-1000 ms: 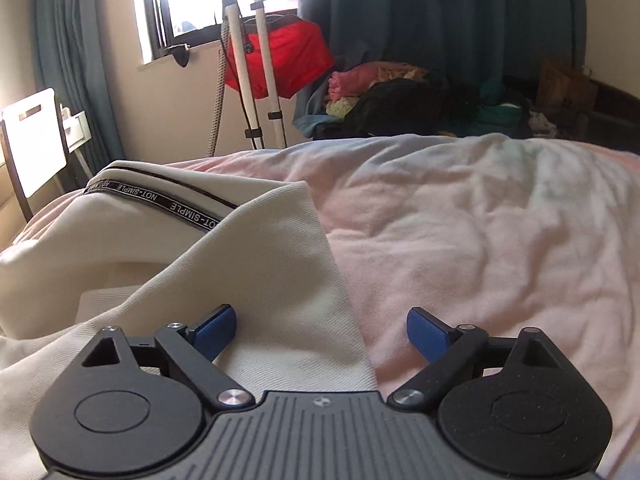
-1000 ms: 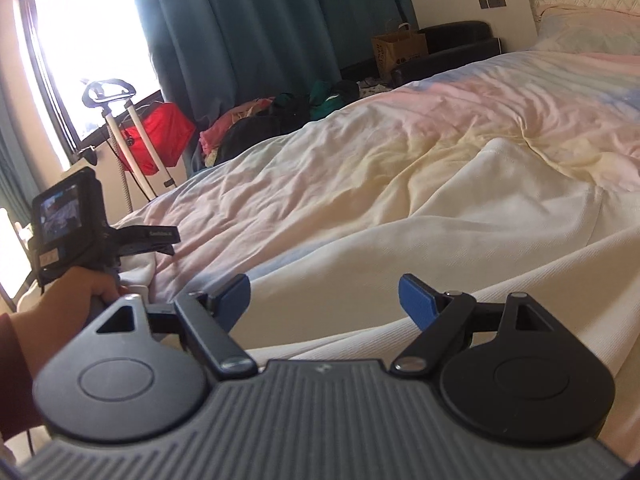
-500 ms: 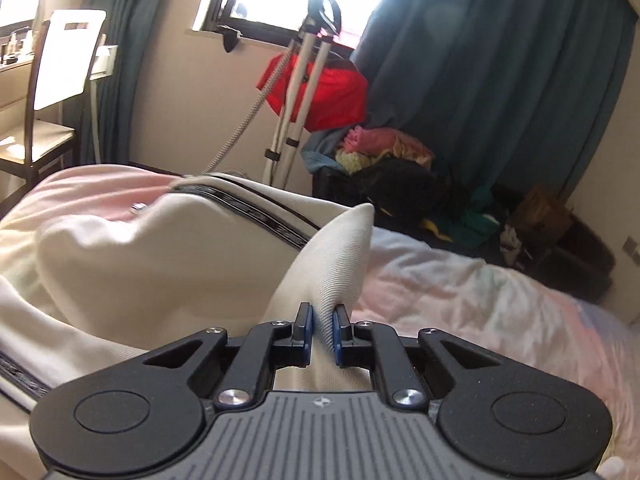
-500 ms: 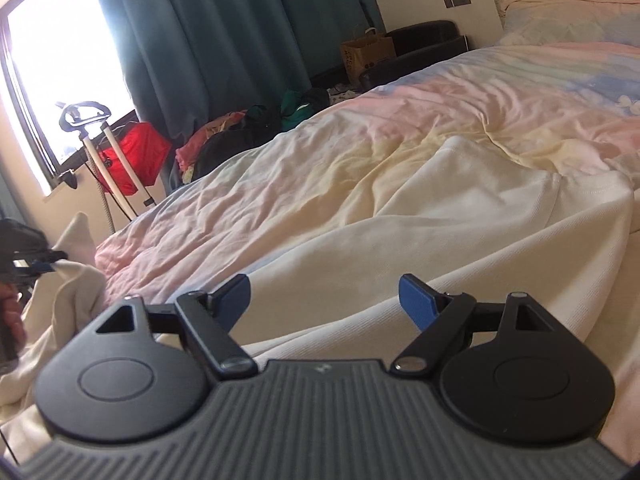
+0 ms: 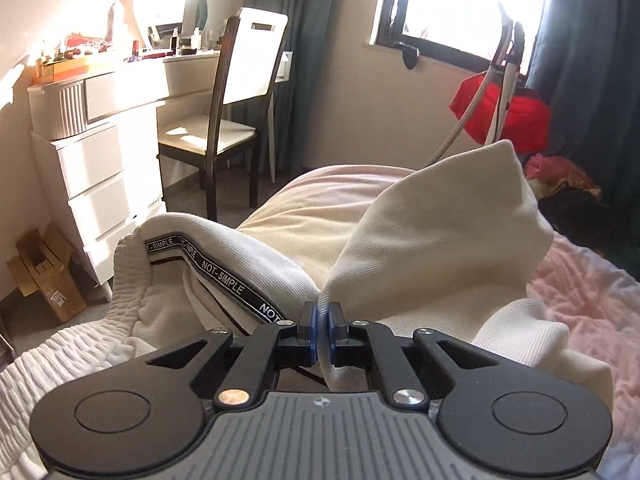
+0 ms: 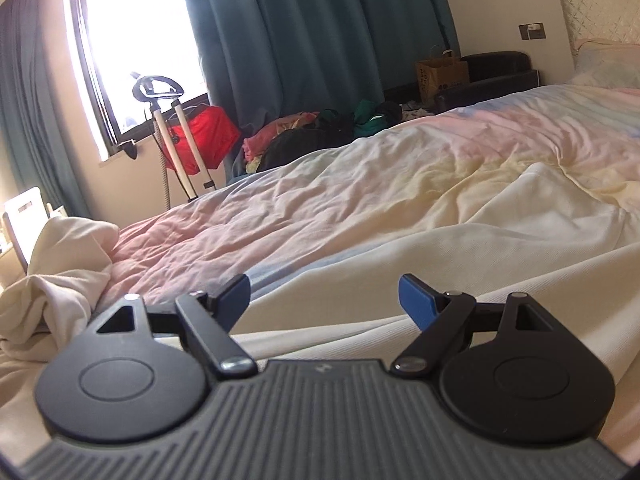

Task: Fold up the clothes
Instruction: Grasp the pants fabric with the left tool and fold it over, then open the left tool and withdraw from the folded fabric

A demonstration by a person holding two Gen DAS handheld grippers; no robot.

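Note:
A cream ribbed garment [image 5: 436, 248] with a black "NOT-SIMPLE" band [image 5: 224, 276] lies on the bed. My left gripper [image 5: 320, 332] is shut on a fold of its cloth, which stands up above the blue pads. In the right wrist view the same cream garment [image 6: 460, 248] spreads flat across the bed, with a bunched part [image 6: 60, 264] at the left. My right gripper [image 6: 324, 300] is open and empty, low over the flat cloth.
The bed has a pink and pale quilt [image 6: 320, 200]. A white dresser [image 5: 96, 168] and a dark chair [image 5: 236, 92] stand to the left. A stand with a red bag [image 6: 200, 136] and a pile of clothes [image 6: 320, 128] sit by the window.
My left gripper closed on the cream cloth, lifted it and swung left toward the dresser. My right gripper stayed open and turned slightly.

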